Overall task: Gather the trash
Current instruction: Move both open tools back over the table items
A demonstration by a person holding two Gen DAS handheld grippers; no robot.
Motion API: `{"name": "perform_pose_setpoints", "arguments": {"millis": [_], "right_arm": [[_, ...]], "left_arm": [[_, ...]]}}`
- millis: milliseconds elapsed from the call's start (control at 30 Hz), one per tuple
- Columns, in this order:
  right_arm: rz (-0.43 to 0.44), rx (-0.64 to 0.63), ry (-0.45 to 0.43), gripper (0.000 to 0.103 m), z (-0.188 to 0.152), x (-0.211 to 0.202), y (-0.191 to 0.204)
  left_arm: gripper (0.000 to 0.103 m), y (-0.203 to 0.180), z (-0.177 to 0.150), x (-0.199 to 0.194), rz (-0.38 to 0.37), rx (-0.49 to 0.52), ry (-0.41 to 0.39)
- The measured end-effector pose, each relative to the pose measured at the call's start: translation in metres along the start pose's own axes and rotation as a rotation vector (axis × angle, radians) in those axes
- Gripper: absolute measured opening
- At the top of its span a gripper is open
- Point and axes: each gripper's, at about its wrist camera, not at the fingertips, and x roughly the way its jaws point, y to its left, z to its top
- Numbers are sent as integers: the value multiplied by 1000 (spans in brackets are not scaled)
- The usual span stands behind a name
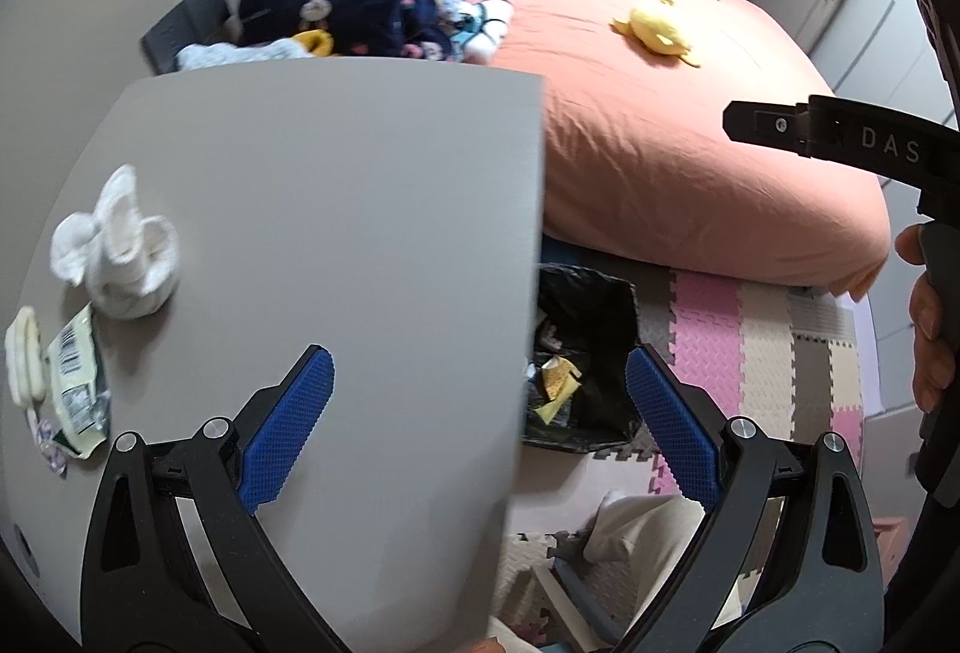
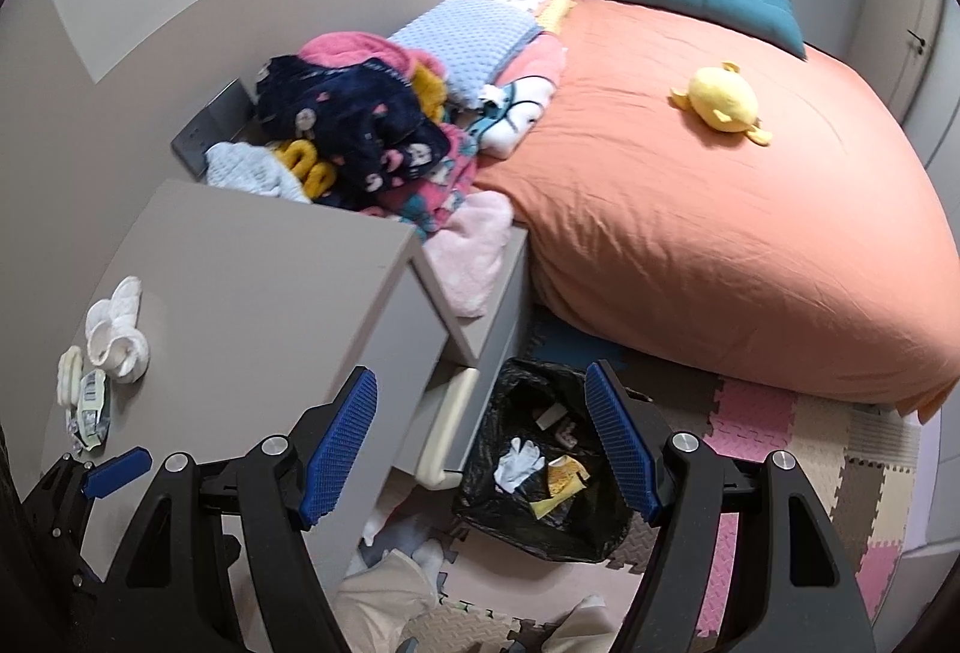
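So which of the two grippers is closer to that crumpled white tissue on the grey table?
Left. The left gripper hangs over the table edge with the crumpled white tissue just ahead-left; the right gripper hangs beyond it, above the black bin bag.

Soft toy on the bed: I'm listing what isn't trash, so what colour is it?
Yellow. The soft toy lies on the orange bed cover, clearest in the right wrist view.

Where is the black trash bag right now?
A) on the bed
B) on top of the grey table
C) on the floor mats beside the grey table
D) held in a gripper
C: the bag sits open on the floor mats, between the table and the bed.
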Motion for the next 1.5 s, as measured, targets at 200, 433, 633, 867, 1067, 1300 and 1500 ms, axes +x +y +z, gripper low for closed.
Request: {"name": "perform_pose_setpoints", "arguments": {"millis": [200,433,633,867,1067,1300,1500], "right_arm": [[25,-39,11,73,3,7,30],[63,-82,31,73,3,14,66],[91,-131,46,73,4,21,101],[130,-199,66,73,4,32,145],[163,-244,81,73,2,40,177],[210,-283,103,73,1,53,211],[259,-298,128,73,2,65,237]], "left_arm": [[95,29,-8,-7,17,-50,-10],[95,60,-17,-15,44,-102,-24],[95,94,-23,-21,72,-161,-34],[95,133,-33,-25,105,-238,-36],[95,162,-38,-29,139,-290,-38],[95,194,-44,-28,168,-347,-33],[95,213,-48,-25,187,-366,-28]]}}
